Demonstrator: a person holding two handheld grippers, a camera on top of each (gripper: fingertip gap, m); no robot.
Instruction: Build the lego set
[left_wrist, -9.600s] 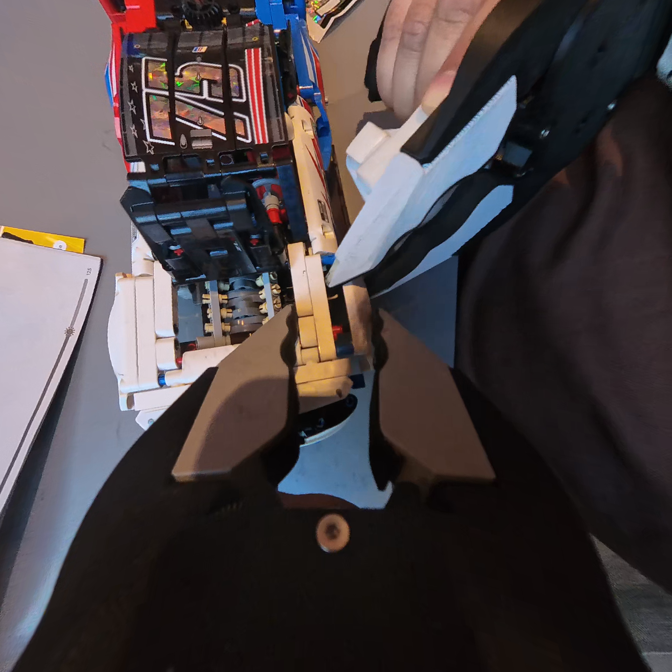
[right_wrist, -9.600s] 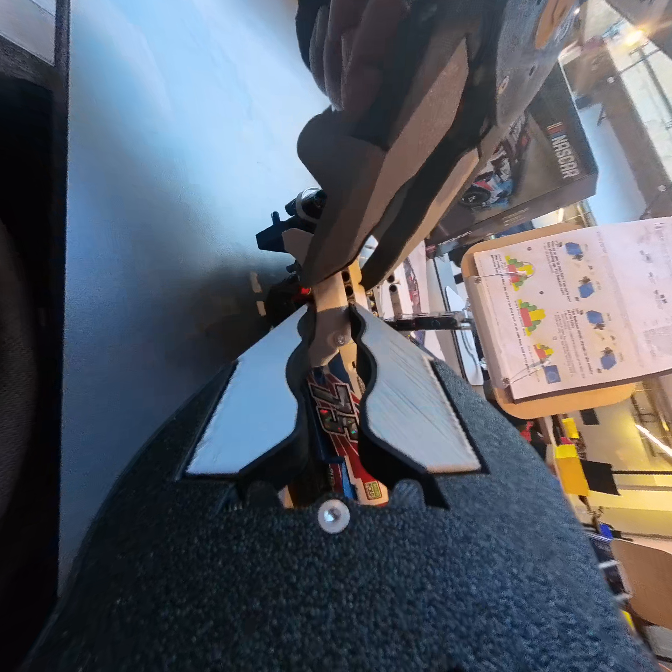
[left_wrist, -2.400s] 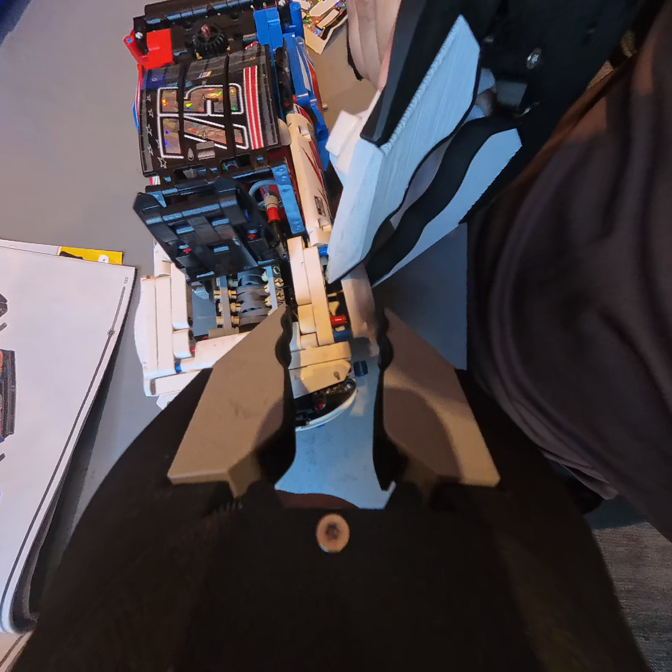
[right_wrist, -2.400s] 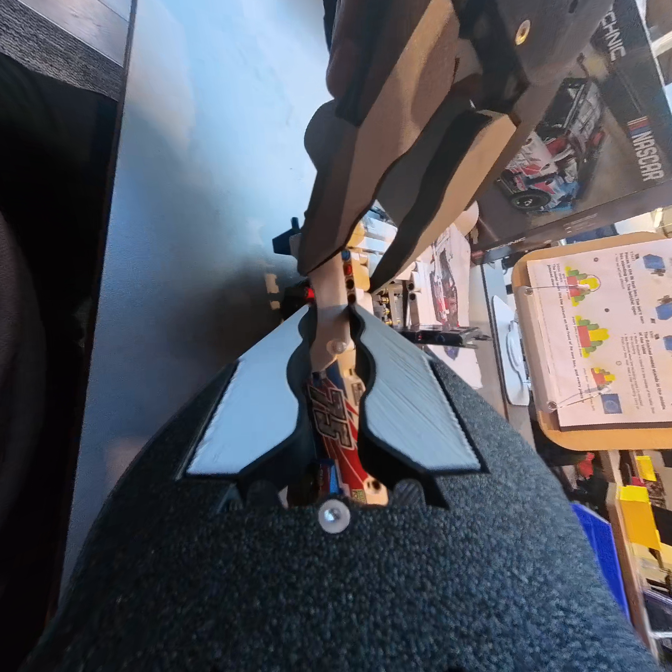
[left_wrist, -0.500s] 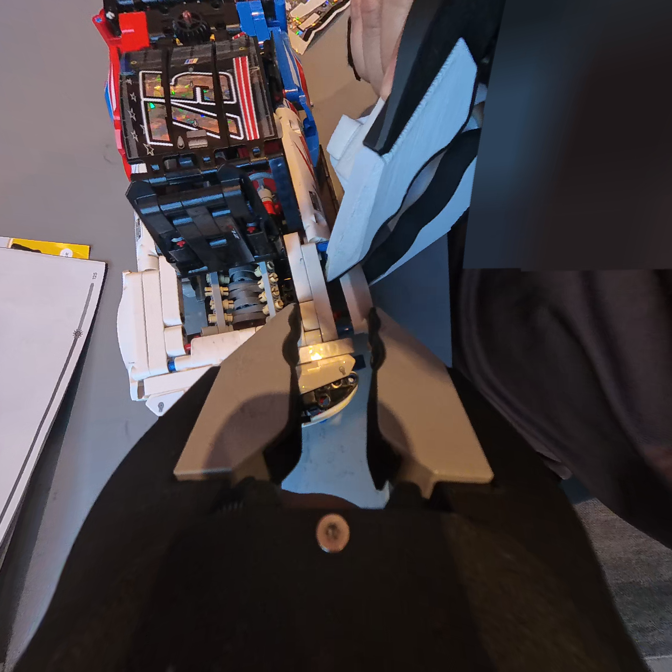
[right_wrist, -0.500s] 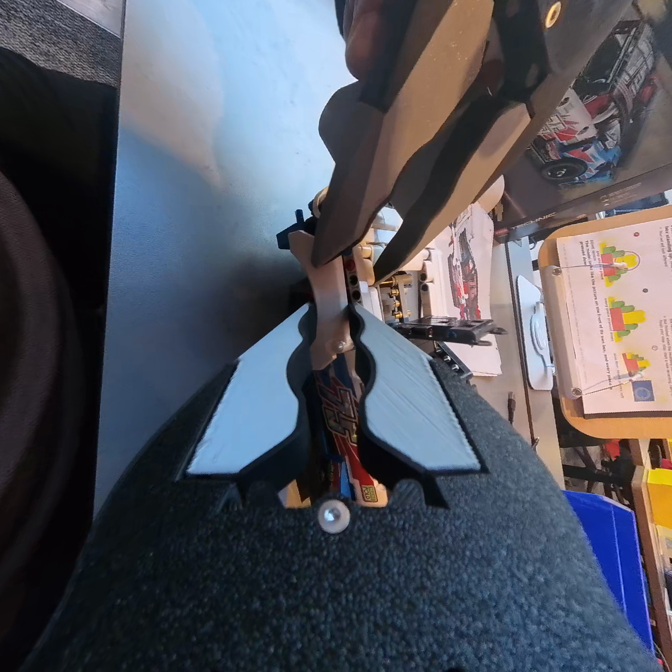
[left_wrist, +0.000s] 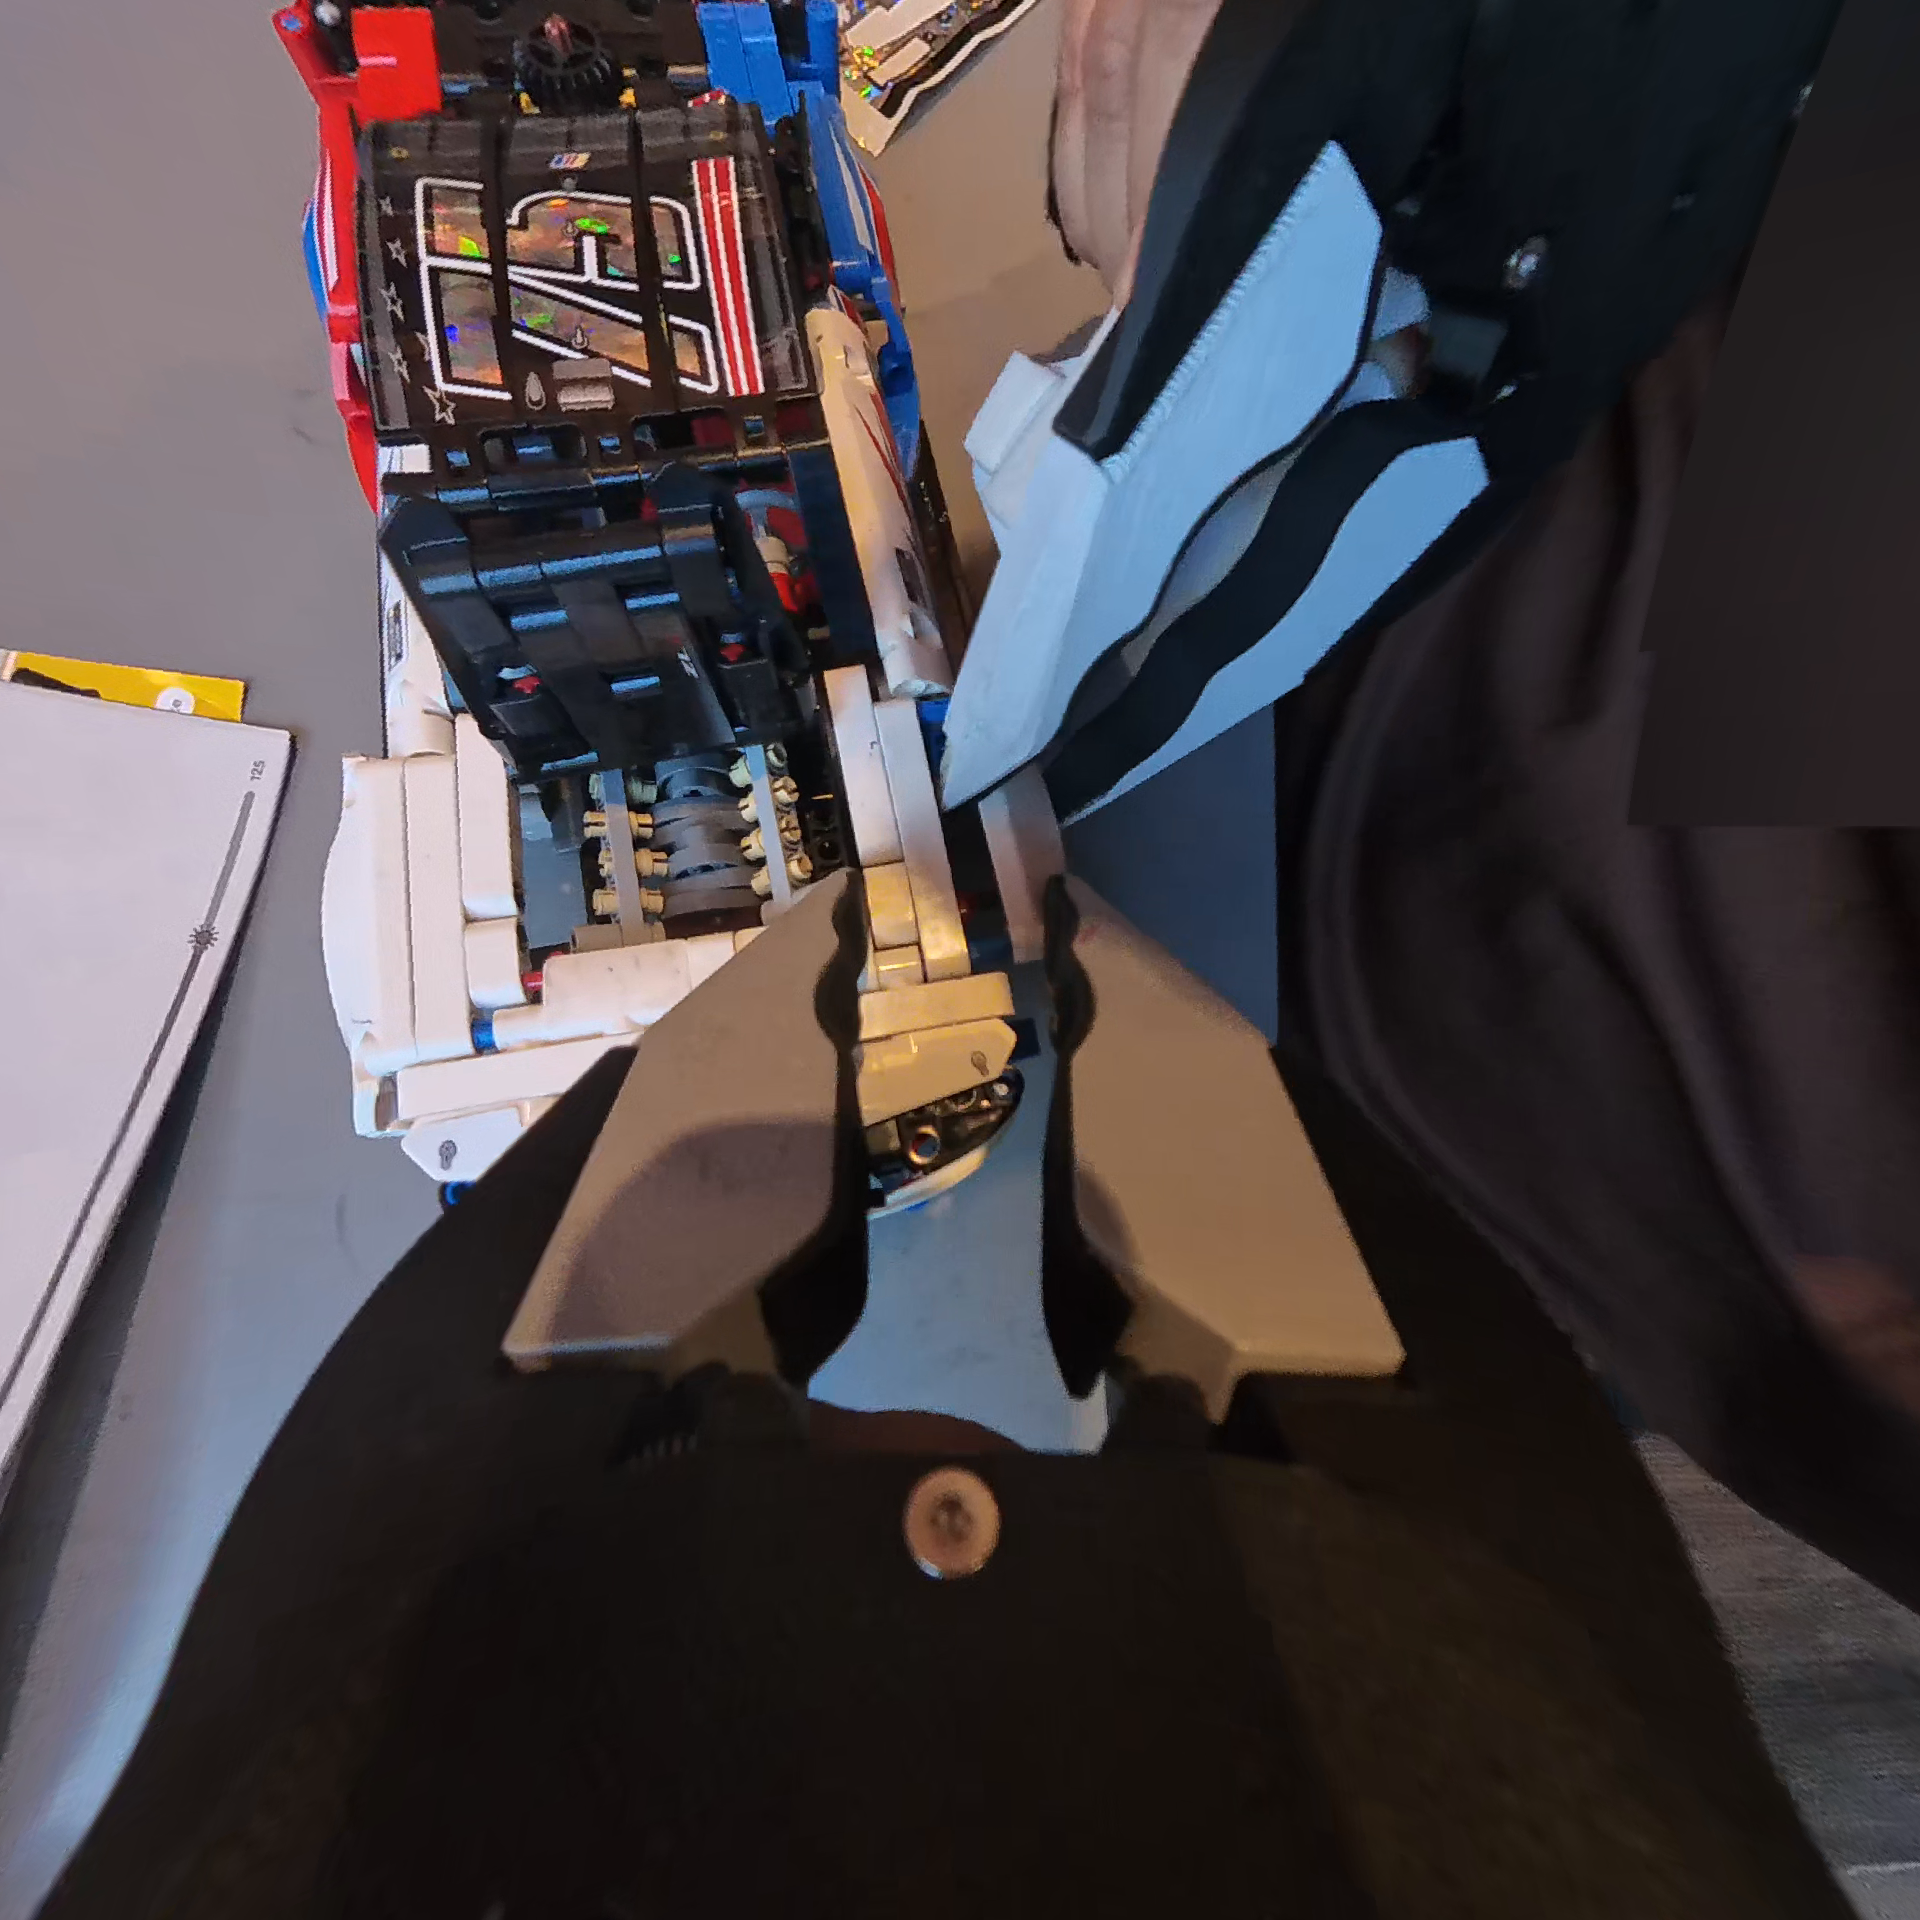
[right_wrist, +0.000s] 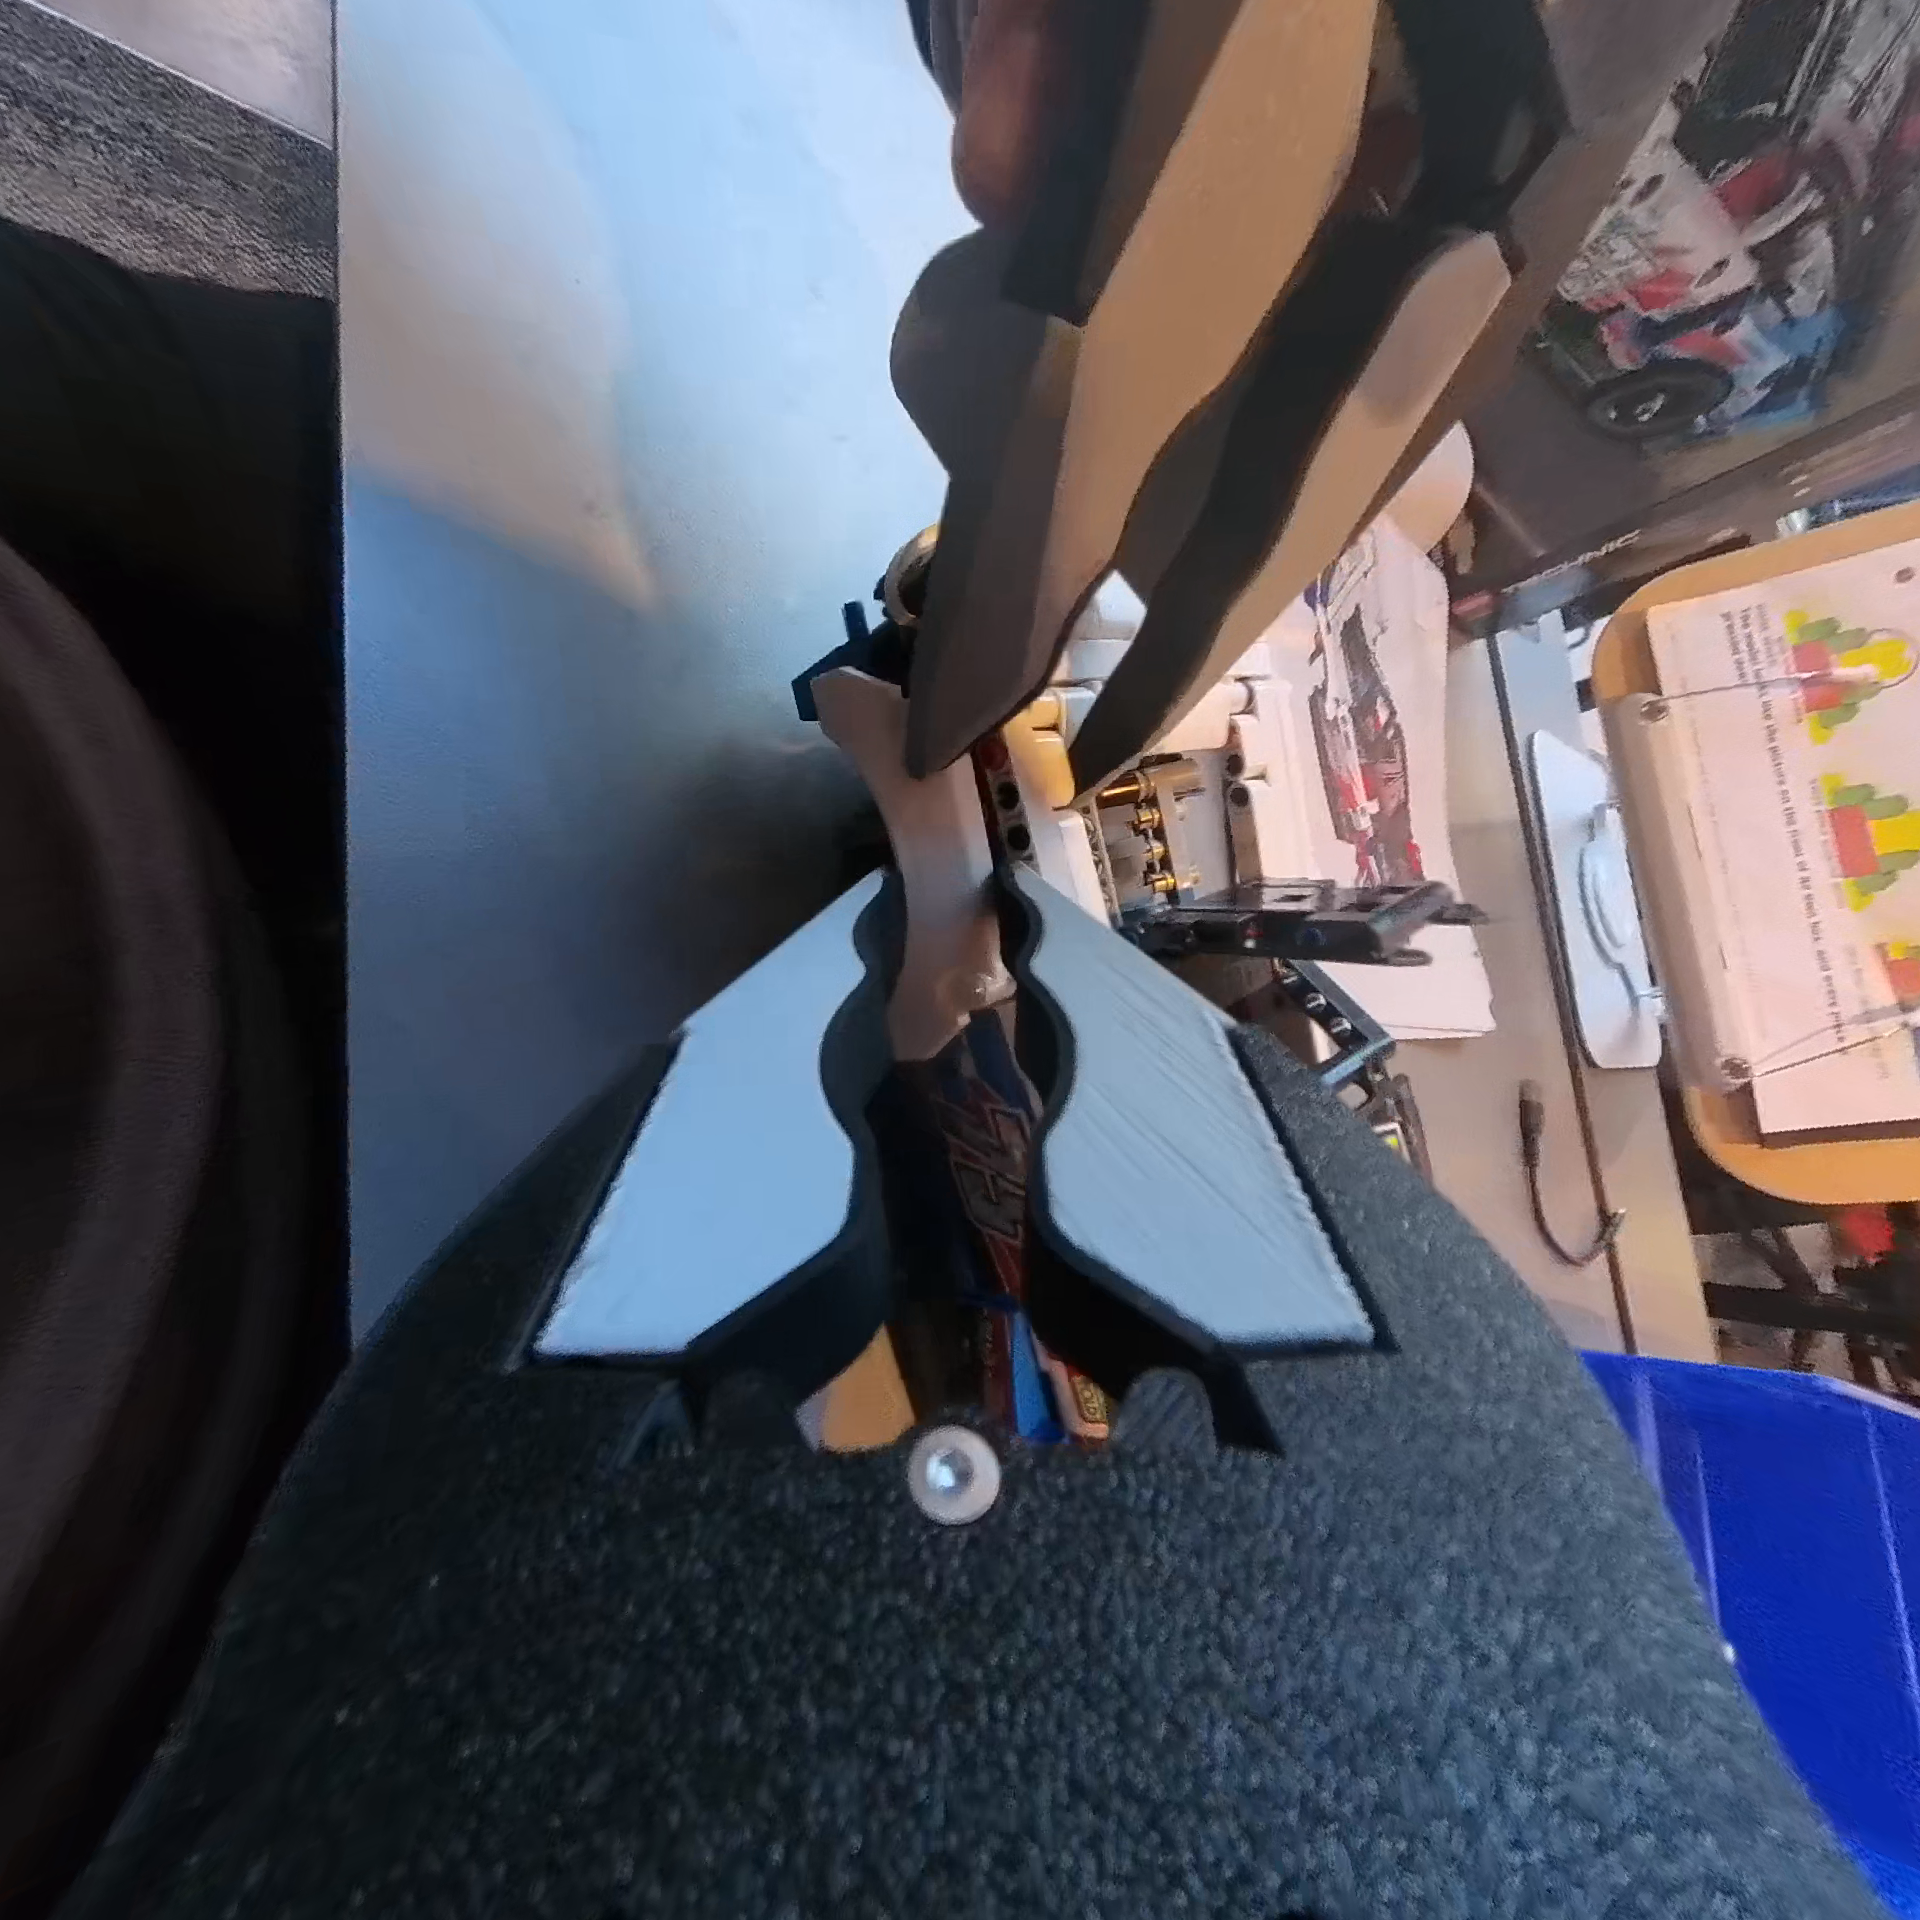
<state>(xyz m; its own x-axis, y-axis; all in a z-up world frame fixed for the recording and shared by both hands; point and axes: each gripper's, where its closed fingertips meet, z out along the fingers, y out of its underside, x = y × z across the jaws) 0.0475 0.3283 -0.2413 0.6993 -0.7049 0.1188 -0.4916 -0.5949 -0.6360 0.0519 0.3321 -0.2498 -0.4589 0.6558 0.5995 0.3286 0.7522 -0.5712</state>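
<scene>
Currently left gripper (left_wrist: 951, 904) clamps the lego car (left_wrist: 623, 582) by its white front corner; right gripper (right_wrist: 992, 894) pinches the side panel.

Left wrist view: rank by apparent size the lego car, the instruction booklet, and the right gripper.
1. lego car
2. right gripper, though it looks nearer the camera, so unsure
3. instruction booklet, cut off by the frame edge, so unsure

Lego car (left_wrist: 613, 582): white nose, black roof with holographic numeral and red-white stripes, red and blue sides. Left tool (left_wrist: 951, 914) grey pads; right tool (right_wrist: 951, 904) white pads. Worktop (left_wrist: 156, 364) grey.
</scene>
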